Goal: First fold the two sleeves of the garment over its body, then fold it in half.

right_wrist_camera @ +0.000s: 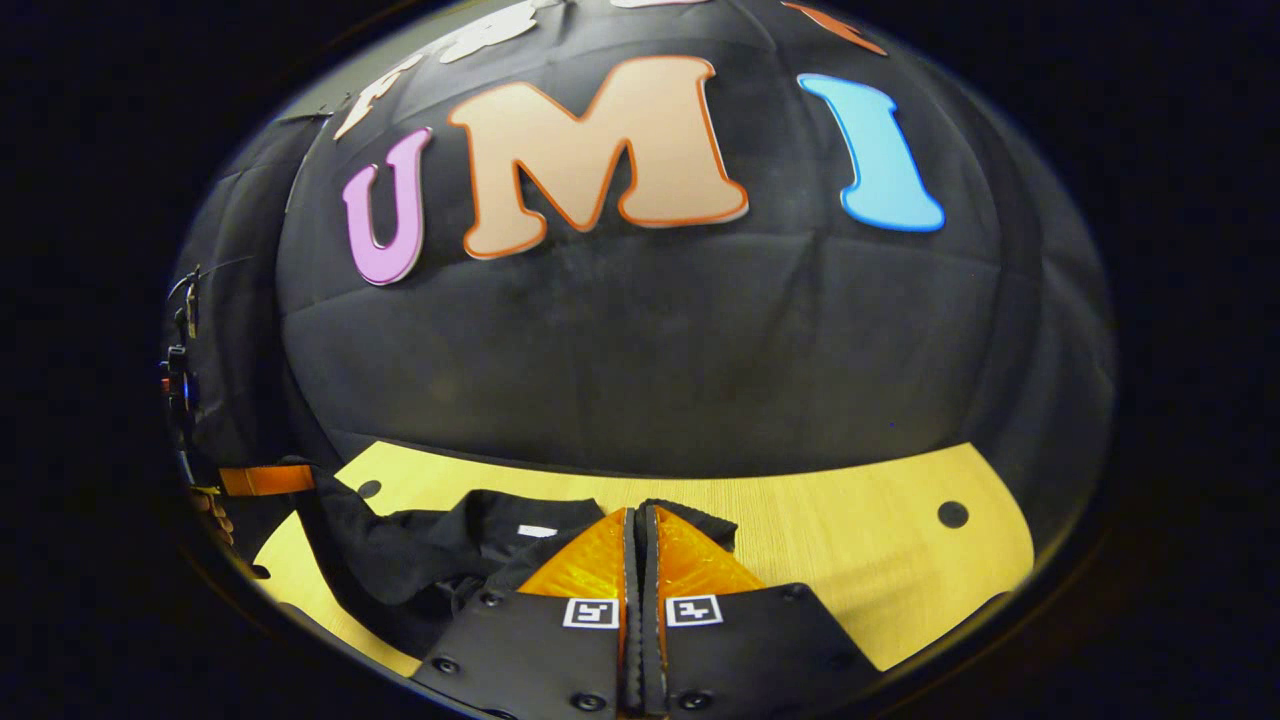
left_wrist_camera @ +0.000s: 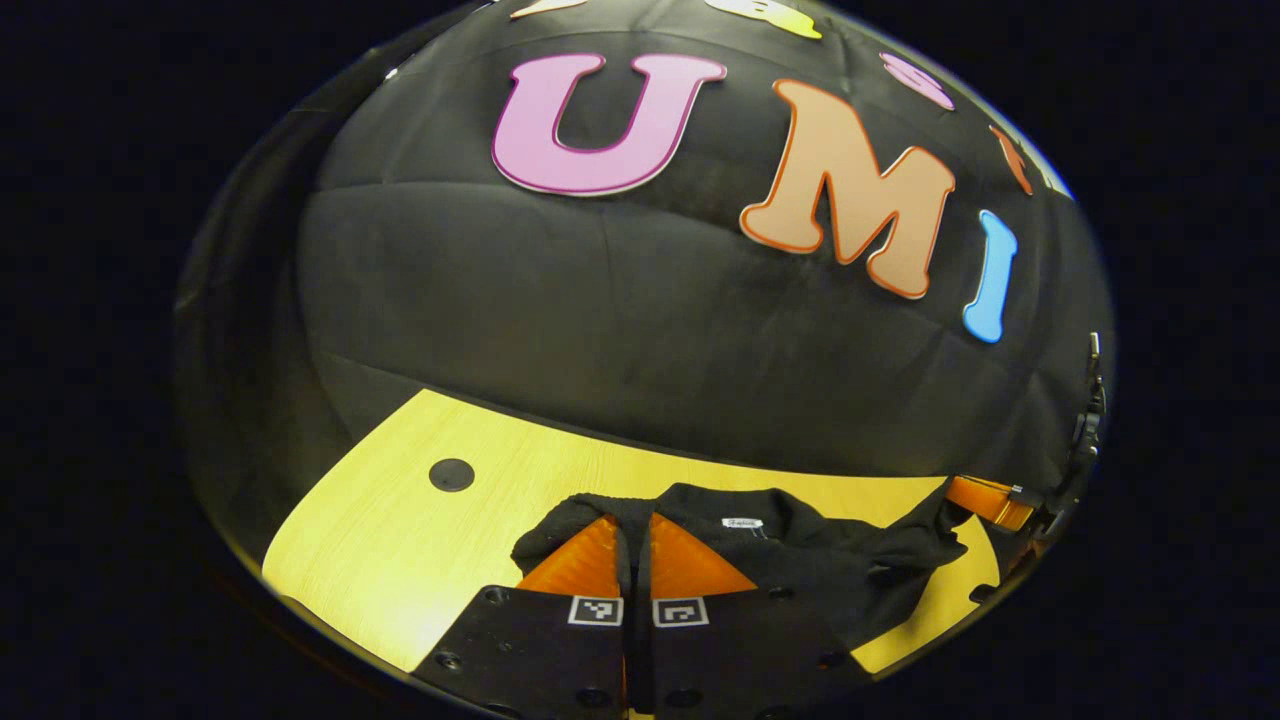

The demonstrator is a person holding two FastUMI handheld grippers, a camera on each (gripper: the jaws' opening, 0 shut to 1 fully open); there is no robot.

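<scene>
A black garment (left_wrist_camera: pixel 820 560) with a small white neck label (left_wrist_camera: pixel 742 523) lies bunched on the yellow wooden table (left_wrist_camera: pixel 400 540). In the left gripper view, my left gripper (left_wrist_camera: pixel 632 520) is shut on the cloth at one end of the garment. The cloth runs right to my right gripper (left_wrist_camera: pixel 985 500) at the edge of the view. In the right gripper view, my right gripper (right_wrist_camera: pixel 640 512) is shut on the garment (right_wrist_camera: pixel 420 550) near its label (right_wrist_camera: pixel 537 531). The fabric stretches left and lifts toward my left gripper (right_wrist_camera: pixel 265 480), where a hand shows.
The table (right_wrist_camera: pixel 860 540) has round dark holes (left_wrist_camera: pixel 451 474) (right_wrist_camera: pixel 952 514). The booth's black cloth wall stands close behind the table's far edge. Bare tabletop lies left of the garment in the left gripper view and right of it in the right gripper view.
</scene>
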